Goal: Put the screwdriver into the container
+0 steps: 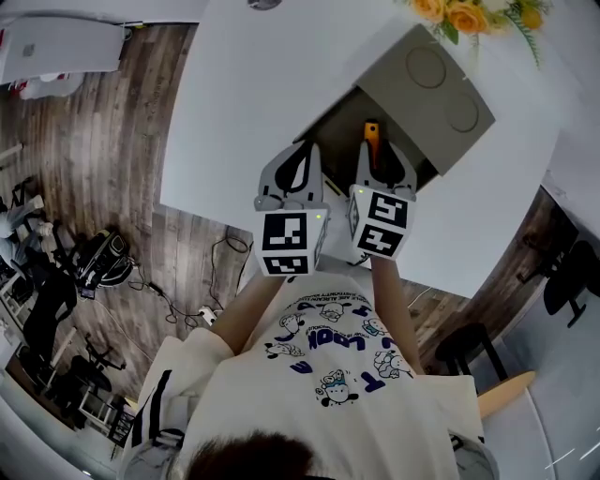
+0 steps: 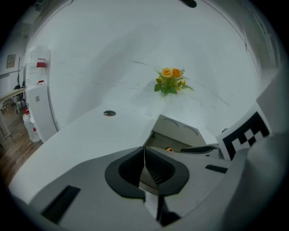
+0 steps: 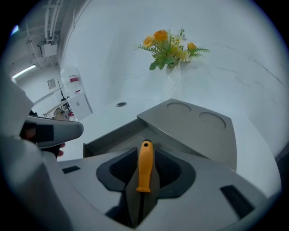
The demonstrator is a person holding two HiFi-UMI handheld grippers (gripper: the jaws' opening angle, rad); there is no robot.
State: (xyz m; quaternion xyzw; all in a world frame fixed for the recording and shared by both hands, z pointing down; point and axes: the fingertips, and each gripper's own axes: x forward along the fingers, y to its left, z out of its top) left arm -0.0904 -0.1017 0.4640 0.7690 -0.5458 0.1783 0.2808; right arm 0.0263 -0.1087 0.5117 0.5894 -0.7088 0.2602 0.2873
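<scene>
The screwdriver [image 1: 372,134] has an orange handle [image 3: 144,164] and lies inside the open grey container [image 1: 339,127], its handle end pointing away from me. My right gripper [image 1: 378,156] hangs over it with the jaws open. The handle sits between the pads [image 3: 169,168] with a gap on each side. The container's lid [image 3: 194,126], with two round dimples, is slid off toward the far right. My left gripper [image 1: 300,161] hovers at the container's near left edge; its jaws [image 2: 144,153] are shut with nothing in them. In the left gripper view only an orange bit of the screwdriver [image 2: 168,149] shows.
The container stands on a white table [image 1: 253,94], whose near edge runs just under the grippers. Orange and yellow flowers [image 1: 469,14] stand at the far side. A round grommet [image 2: 109,113] sits in the tabletop to the left. Wooden floor with cables lies below.
</scene>
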